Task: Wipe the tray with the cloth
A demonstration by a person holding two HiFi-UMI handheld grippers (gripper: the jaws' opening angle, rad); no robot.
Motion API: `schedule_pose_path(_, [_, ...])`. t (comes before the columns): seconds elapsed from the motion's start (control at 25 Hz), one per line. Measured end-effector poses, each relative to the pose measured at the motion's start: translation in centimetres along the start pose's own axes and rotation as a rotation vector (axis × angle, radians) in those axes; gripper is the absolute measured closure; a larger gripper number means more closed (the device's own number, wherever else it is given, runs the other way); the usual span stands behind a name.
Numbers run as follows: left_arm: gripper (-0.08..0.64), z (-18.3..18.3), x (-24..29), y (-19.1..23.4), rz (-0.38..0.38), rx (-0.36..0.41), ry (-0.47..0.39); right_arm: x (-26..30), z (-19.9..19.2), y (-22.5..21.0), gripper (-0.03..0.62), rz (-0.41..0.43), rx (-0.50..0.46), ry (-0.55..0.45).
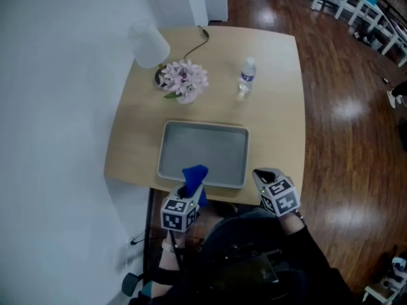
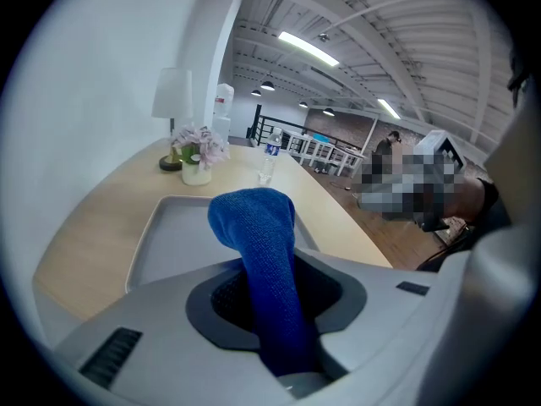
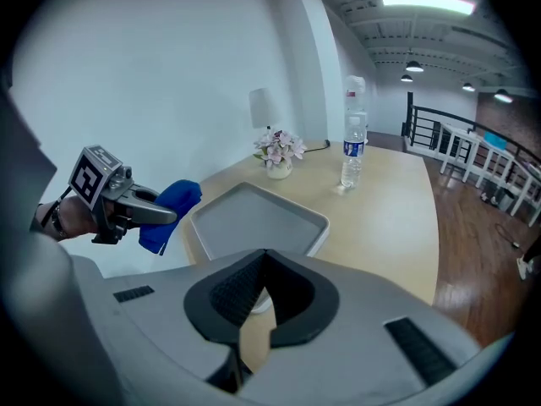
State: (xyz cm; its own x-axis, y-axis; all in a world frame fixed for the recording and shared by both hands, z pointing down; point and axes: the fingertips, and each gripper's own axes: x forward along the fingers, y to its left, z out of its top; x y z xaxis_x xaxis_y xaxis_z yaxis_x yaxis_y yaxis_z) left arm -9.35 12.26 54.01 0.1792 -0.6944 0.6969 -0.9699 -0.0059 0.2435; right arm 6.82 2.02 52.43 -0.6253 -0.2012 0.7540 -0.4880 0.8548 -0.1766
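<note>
Left hand-held gripper [image 1: 189, 194]: at the desk's near edge, pinching the blue cloth [image 2: 254, 222] between its jaws.
Right hand-held gripper [image 1: 262, 175]: just off the tray's near right corner, jaws pressed together with nothing between them.
Progress: judging by the cloth held in the air, wiping looks not yet begun. The cloth is picked up; lowering it onto the tray and rubbing across its floor is all left to do.
Cloth: deep blue, knobbly microfibre. It is bunched into a thick roll whose free end stands up past the jaws and droops over. It sits at the tray's near rim and seems clear of the tray.
Tray [image 1: 202, 127]: grey and rectangular, with rounded corners and a low raised rim. It lies flat on the near half of the desk [image 1: 273, 107], empty, with no spill or crumbs that I can make out.
Far desk: a pot of pink flowers [image 1: 184, 81] beside a white lamp [image 1: 149, 43], and a water bottle [image 1: 247, 76] to the right, all well apart from the tray.
</note>
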Motion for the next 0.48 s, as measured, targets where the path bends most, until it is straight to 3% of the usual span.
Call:
schedule_pose_path(0.24, [0.443, 2.4, 0.3, 3.3, 0.055, -0.022, 0.039, 3.1, 2.1, -0.3, 0.588, 0.040, 0.027, -0.032])
schedule_pose_path(0.48, [0.443, 3.4, 2.0, 7.7, 0.136, -0.012, 0.105, 6.5, 2.4, 0.9, 0.588, 0.131, 0.091, -0.070])
